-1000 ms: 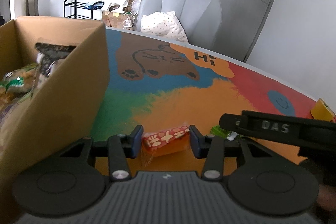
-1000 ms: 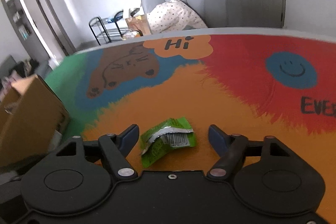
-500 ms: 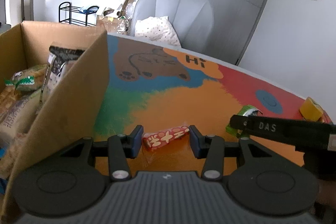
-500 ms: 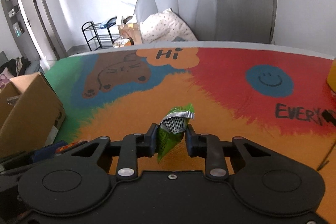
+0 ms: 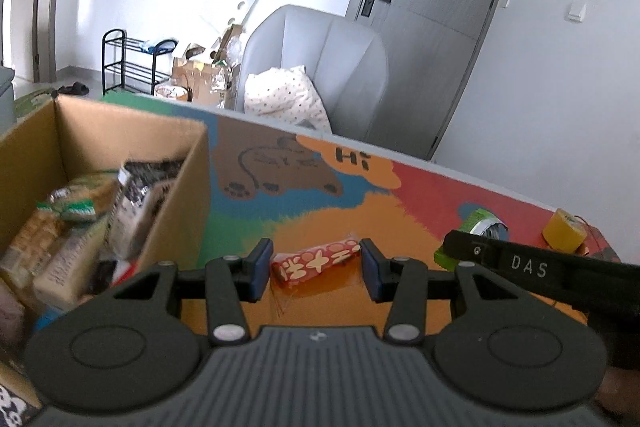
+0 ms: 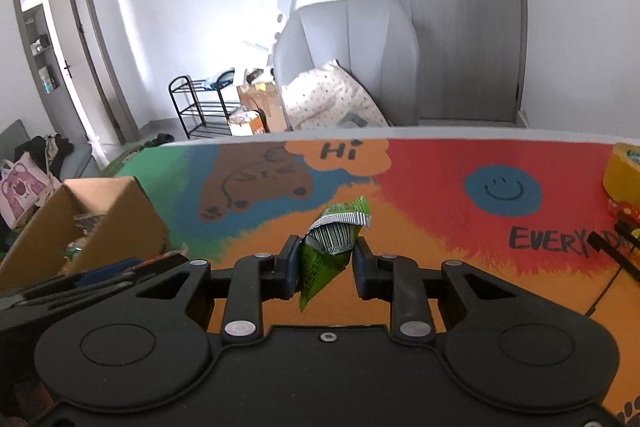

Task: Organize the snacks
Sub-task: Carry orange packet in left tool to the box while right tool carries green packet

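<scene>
My left gripper (image 5: 316, 267) is shut on a red snack packet (image 5: 316, 261) with a pale flower print, held off the colourful table mat (image 5: 320, 195) just right of the cardboard box (image 5: 188, 195). The box is open-topped and holds several snack packs (image 5: 72, 203). My right gripper (image 6: 326, 267) is shut on a crumpled green snack packet (image 6: 328, 255) with a barcode, its top poking up above the pads. In the left wrist view that green packet (image 5: 476, 227) shows at the tip of the right gripper's black finger. The box (image 6: 120, 223) lies far left in the right wrist view.
A yellow tape roll (image 6: 624, 175) sits at the mat's right edge, with a black cable (image 6: 612, 251) near it. Behind the table stands a grey armchair (image 5: 332, 67) with a spotted pillow. A black shoe rack (image 6: 200, 107) and cartons stand on the floor beyond.
The right gripper's jaws closed on the green packet and lifted it off the mat. The left gripper rose with the red packet, and more of the box's inside came into view.
</scene>
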### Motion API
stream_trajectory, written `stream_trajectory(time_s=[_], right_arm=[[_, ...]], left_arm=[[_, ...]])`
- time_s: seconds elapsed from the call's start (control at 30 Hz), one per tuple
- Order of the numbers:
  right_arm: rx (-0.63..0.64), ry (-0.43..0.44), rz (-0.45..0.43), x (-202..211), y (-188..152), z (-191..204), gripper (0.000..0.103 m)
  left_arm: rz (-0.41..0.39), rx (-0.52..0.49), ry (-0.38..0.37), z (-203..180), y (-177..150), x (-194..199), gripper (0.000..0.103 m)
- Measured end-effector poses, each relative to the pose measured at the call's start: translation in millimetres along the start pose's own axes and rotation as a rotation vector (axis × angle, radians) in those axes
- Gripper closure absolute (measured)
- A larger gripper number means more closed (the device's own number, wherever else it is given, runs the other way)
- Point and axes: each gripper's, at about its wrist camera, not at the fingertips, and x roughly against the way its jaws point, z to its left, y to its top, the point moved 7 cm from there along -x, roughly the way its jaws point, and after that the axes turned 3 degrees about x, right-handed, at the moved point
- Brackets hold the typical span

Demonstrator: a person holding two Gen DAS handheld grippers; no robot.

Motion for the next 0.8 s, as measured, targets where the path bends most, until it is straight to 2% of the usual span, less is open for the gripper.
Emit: stream_trajectory(time_s=[0.3,0.8], right_arm=[[-0.006,0.040,-0.052,14.0,14.5,19.1,0.077],[0.019,0.148,-0.105,18.1,33.9,66.4,0.077]], left_arm=[[-0.035,-0.014,-0.014,5.8,21.5,17.2,0.058],[-0.059,-0.033,-0.023,43.6,54.8,46.6,0.057]])
